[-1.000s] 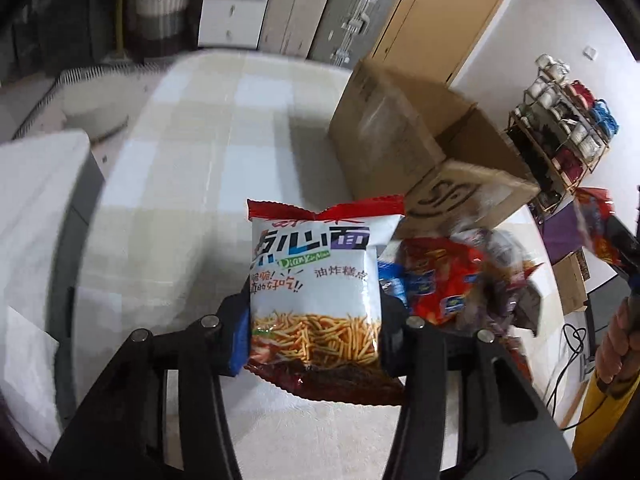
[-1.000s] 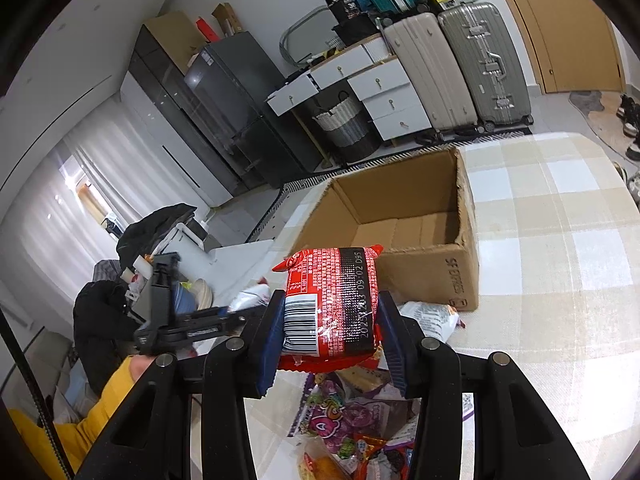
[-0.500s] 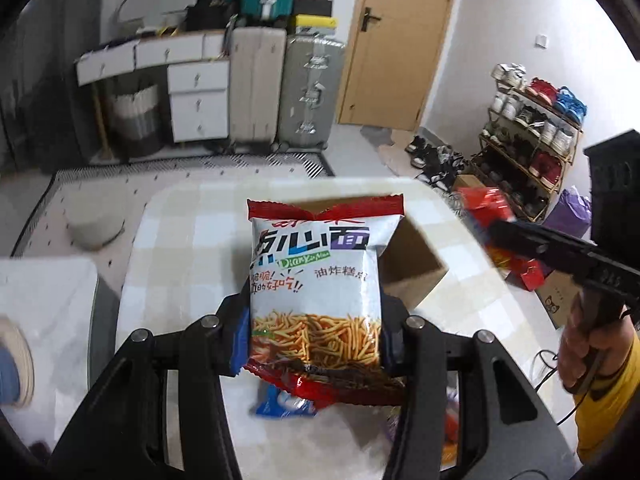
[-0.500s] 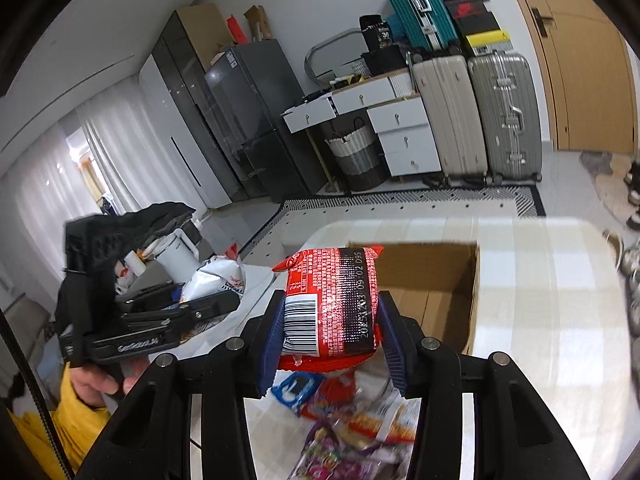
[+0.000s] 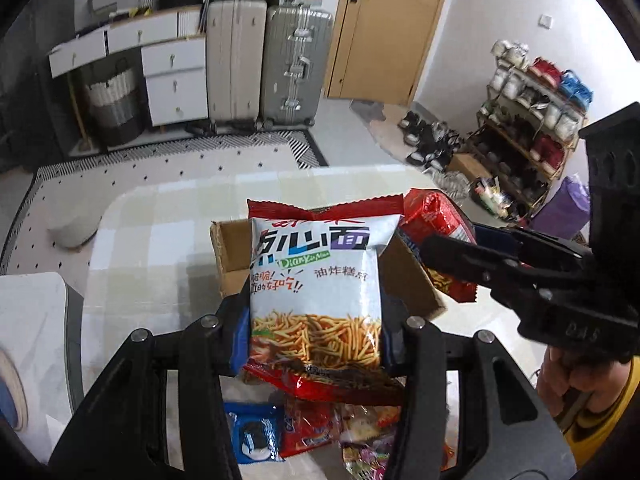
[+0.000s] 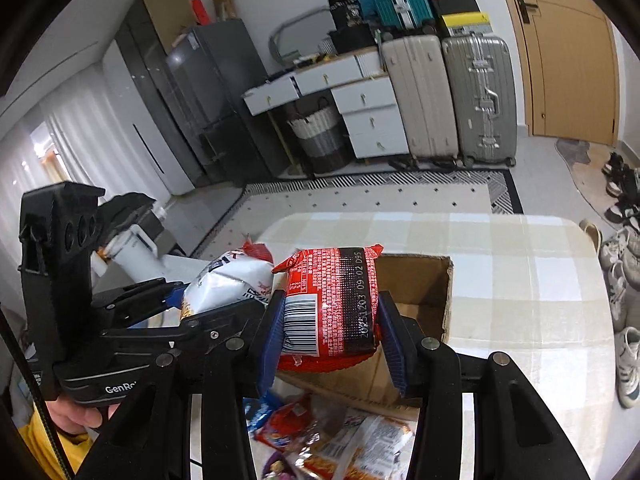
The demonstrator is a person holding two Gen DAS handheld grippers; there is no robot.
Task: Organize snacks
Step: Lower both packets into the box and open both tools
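Snacks mid-sort: left gripper (image 5: 314, 336) is clamped on a white-and-red noodle-snack bag (image 5: 314, 280), blue pads pressing both sides, bag upright and lifted clear of the checked table (image 5: 152, 240). Behind the bag, toward 12 o'clock, sits an open cardboard box (image 5: 230, 248), its near flap sticking out at abt 3 o'clock of the bag.

Right gripper (image 6: 330, 338) is closed on a red packet (image 6: 330, 304), barcode side facing the cam, held up in front of the box (image 6: 416, 292), which lies at 1 o'clock from it. In left wrist view the same red packet (image 5: 436, 216) shows at 2 o'clock, pinched by the right gripper (image 5: 448, 252) just beside the box's right wall. In right wrist view the white bag (image 6: 228, 280) appears at 9 o'clock of the red packet, nearly touching it, w/ the left gripper (image 6: 188, 308) under it.

Loose snack pile (image 5: 312, 428) lies on the table at 6 o'clock below both tools, incl. a blue cookie pack (image 5: 252, 434); same pile (image 6: 332, 436) seen beneath the right tool. Suitcases (image 6: 448, 96) and a wood door (image 6: 568, 52) stand in the bkgd at 12 to 1 o'clock.
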